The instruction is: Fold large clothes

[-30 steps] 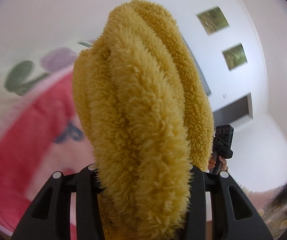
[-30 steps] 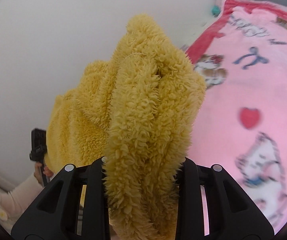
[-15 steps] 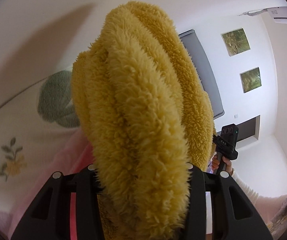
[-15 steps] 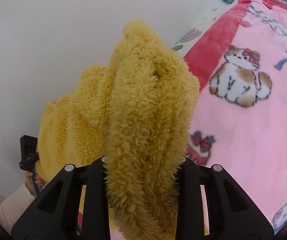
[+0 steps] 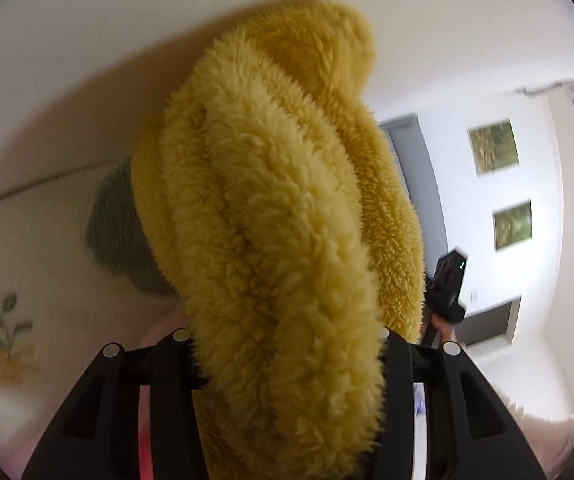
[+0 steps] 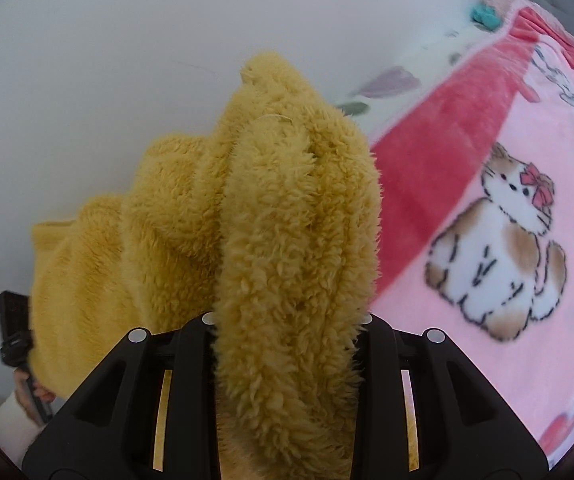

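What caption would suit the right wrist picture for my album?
Right hand-held gripper clamps bunched yellow fleece garment above a pink cat-print blanket.

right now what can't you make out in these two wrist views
- Left wrist view: the yellow fleece garment fills the left gripper, hiding its fingertips and the bed ahead.
- Right wrist view: the same fleece covers the right gripper; the garment's overall shape stays hidden.
- The wall pictures are too blurred to read.

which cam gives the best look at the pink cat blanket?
Right wrist. The pink cat blanket fills the right side of that view, with its red border and a cat print plain to see. In the left wrist view the yellow fleece garment blocks the centre and no cat print shows.
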Demonstrator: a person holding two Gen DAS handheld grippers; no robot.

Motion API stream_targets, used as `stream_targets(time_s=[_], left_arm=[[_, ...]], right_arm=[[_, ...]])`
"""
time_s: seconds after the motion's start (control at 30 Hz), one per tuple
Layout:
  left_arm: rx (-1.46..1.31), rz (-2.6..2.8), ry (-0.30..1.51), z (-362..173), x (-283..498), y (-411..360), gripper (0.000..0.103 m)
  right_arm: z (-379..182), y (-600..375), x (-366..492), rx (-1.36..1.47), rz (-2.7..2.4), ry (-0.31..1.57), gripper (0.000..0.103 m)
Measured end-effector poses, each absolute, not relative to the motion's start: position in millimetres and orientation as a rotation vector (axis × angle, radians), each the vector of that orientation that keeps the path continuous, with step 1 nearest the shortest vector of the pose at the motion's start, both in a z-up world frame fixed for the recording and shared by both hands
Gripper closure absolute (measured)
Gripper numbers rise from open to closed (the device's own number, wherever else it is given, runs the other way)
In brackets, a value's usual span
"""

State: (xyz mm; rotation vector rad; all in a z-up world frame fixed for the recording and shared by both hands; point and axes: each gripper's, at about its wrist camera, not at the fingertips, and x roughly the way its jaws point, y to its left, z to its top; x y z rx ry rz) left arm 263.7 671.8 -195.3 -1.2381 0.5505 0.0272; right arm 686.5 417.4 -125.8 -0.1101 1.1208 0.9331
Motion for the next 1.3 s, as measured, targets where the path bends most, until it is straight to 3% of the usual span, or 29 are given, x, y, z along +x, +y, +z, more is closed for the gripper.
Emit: stream_targets(time_s=[0.27, 0.47, 0.53, 0.6, 0.67, 0.7, 0.87, 1.03, 1.3], left_arm=[[-1.264, 0.112, 0.669, -215, 279, 674, 0.051], [-1.215, 0.191, 0.708, -202, 287, 669, 0.030], [-1.147, 0.235, 0.734, -187, 283, 668, 0.024], [-1.075, 0.287, 0.770, -172, 272, 669, 0.018], [-1.021, 0.358, 0.789, -152, 263, 669, 0.016], [-0.981, 0.416, 0.790, -139, 255, 669, 0.013], [-0.749, 0.582, 0.832, -64, 244, 640, 0.005], [-0.557, 0.638, 0.793, 25, 248, 579, 0.005], [-0.450, 0.738, 0.724, 114, 241, 492, 0.005]], right_arm=[[-173, 426, 700, -0.243, 0.832, 1.193, 0.070], [-175, 418, 699, -0.233, 0.804, 1.171, 0.058], [-164, 412, 698, -0.206, 0.782, 1.158, 0.047], [-146, 401, 690, -0.197, 0.769, 1.120, 0.044], [-129, 392, 682, -0.217, 0.751, 1.054, 0.025], [-114, 385, 672, -0.242, 0.725, 0.997, 0.011], [-54, 352, 633, -0.229, 0.697, 0.848, 0.008], [7, 325, 573, -0.221, 0.665, 0.744, 0.008], [77, 292, 466, -0.318, 0.680, 0.546, 0.008]])
